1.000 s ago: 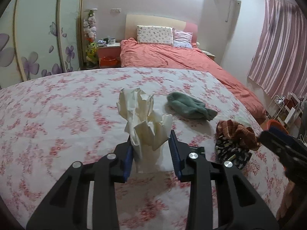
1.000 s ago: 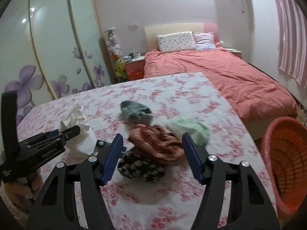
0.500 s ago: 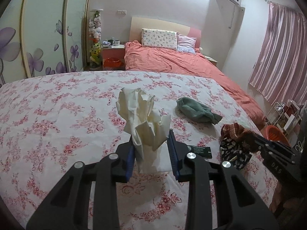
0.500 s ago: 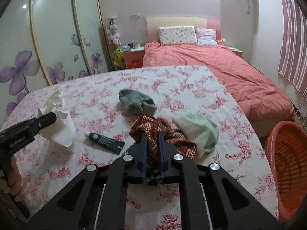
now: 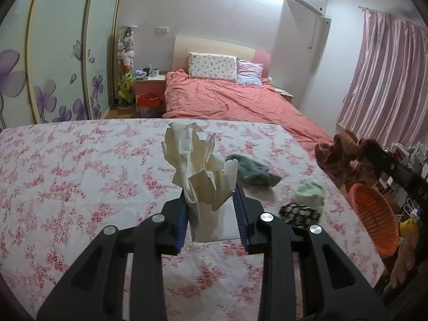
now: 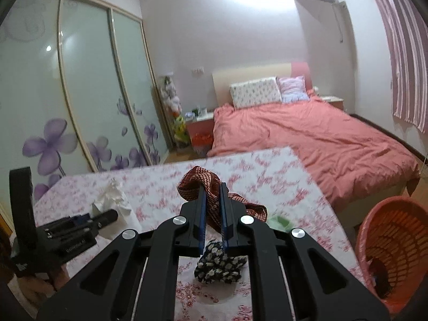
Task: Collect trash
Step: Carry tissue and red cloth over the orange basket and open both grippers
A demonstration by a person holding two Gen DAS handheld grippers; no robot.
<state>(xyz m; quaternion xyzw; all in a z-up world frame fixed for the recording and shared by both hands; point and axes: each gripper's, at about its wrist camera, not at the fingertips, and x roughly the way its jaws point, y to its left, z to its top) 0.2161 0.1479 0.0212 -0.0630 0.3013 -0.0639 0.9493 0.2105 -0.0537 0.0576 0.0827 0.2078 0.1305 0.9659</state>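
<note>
My left gripper (image 5: 211, 195) is shut on a crumpled cream tissue (image 5: 199, 168) and holds it above the floral bedspread (image 5: 80, 176). My right gripper (image 6: 212, 187) is shut on a red-brown knitted cloth (image 6: 199, 179), lifted off the bed; the cloth also shows at the right of the left wrist view (image 5: 339, 157). A black floral cloth (image 6: 219, 264) lies just below it, beside a pale green cloth (image 5: 309, 192). A teal cloth (image 5: 254, 174) lies further back. The tissue shows in the right wrist view (image 6: 113, 198) with the left gripper (image 6: 107, 218).
An orange plastic basket (image 6: 396, 243) stands on the floor off the bed's right edge. A second bed with a coral cover (image 6: 307, 131) lies beyond. Sliding wardrobe doors (image 6: 80, 93) line the left wall. Pink curtains (image 5: 388, 85) hang on the right.
My right gripper closed on the red-brown knitted cloth and lifted it clear of the bed. My left gripper stayed shut on the tissue and rose a little.
</note>
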